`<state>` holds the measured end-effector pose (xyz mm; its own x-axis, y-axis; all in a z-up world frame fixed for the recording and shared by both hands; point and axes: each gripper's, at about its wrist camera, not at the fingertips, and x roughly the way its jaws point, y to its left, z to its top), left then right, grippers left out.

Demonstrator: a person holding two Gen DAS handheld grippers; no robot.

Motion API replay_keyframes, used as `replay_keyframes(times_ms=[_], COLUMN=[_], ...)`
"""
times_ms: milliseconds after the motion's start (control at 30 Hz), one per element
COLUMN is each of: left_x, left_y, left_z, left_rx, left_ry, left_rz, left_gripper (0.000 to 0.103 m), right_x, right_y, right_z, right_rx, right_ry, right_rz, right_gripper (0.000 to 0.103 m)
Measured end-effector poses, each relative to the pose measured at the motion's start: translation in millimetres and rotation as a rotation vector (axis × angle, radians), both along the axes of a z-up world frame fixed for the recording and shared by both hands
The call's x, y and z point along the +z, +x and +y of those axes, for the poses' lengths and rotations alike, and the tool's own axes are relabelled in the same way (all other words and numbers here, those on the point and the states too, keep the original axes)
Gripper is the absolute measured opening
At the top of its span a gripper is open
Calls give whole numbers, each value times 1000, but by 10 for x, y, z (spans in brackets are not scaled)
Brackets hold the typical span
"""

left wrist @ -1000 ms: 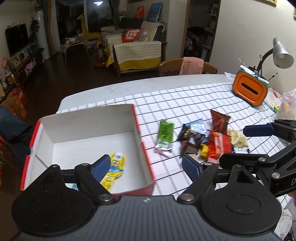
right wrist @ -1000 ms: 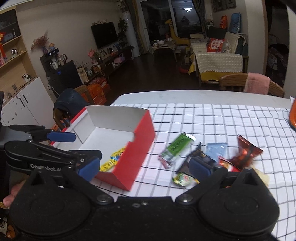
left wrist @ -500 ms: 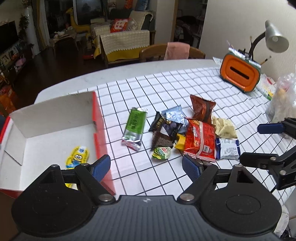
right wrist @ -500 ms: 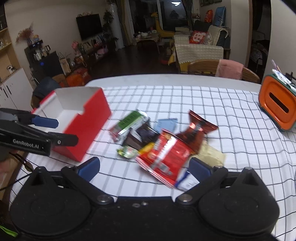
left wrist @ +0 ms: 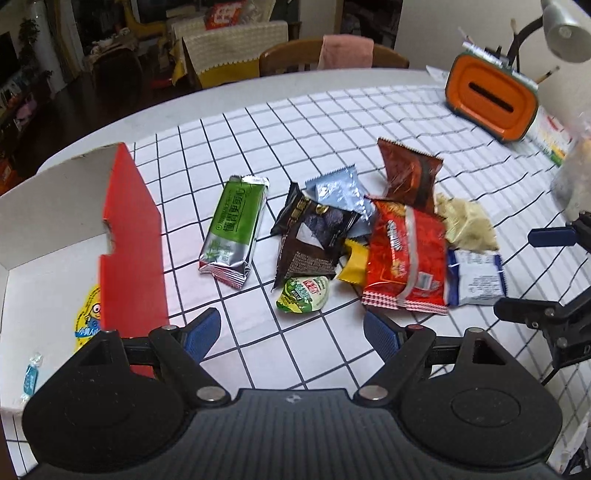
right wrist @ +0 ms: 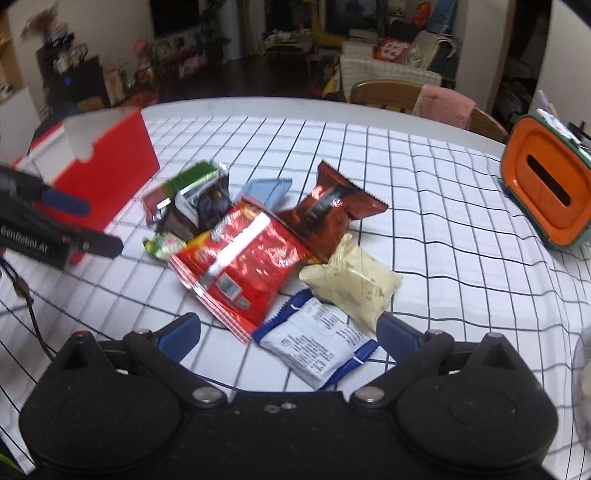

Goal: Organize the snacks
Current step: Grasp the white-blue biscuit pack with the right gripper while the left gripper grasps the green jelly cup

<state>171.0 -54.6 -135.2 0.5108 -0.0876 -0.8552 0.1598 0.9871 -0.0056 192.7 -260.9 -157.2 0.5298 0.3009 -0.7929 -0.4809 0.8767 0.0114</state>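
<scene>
Hovering over the snack pile point(left wrist: 354, 240), both grippers (left point(left wrist: 291, 332), right point(right wrist: 288, 332)) gape wide, empty.

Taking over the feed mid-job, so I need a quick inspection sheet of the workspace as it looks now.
Surface: table under a white grid-pattern cloth.
Job's things: red box, open, holding a yellow packet and a small blue candy; loose snack pile beside it, including a green bar, red packet and white-and-blue packet.
Clutter: orange tissue holder, desk lamp.
Grippers: left gripper and right gripper both open, fingers empty, above the pile.
Cables: thin dark cable under the left gripper.
Surroundings: wooden chair with pink cloth; living room behind.
</scene>
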Motion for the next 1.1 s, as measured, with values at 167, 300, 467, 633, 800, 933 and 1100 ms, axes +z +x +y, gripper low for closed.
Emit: replay_keyframes(times_ms=[167,300,467,633,800,933,1100], left_x=[-158,-259,-327,-417,-465,-513,-512], left_y=[132,247,374,488,560,587,601], left_z=[-13,23,28,3,-61,-88,-102], left_rx=[-25,-15,-25,-23,-48,-54,-48], left_ry=[11,-2,-26,-28,-17,-5,16], left_rz=[34,62,85,109,120,137,124], left_gripper=[85,85,84,78,72,60,47], right_x=[-193,-322,-413,-452,-490,-479,-443], right_y=[69,169,277,324,350,344,316], right_z=[118,132,60,35,33,22,-1], right_rx=[178,260,259,281,297,285,247], right_ry=[-109,-133,-124,-121,-117,-108,-84], right_rz=[-13,38,78,94,111,103,98], right_gripper=[100,95,92,88,81,71,56])
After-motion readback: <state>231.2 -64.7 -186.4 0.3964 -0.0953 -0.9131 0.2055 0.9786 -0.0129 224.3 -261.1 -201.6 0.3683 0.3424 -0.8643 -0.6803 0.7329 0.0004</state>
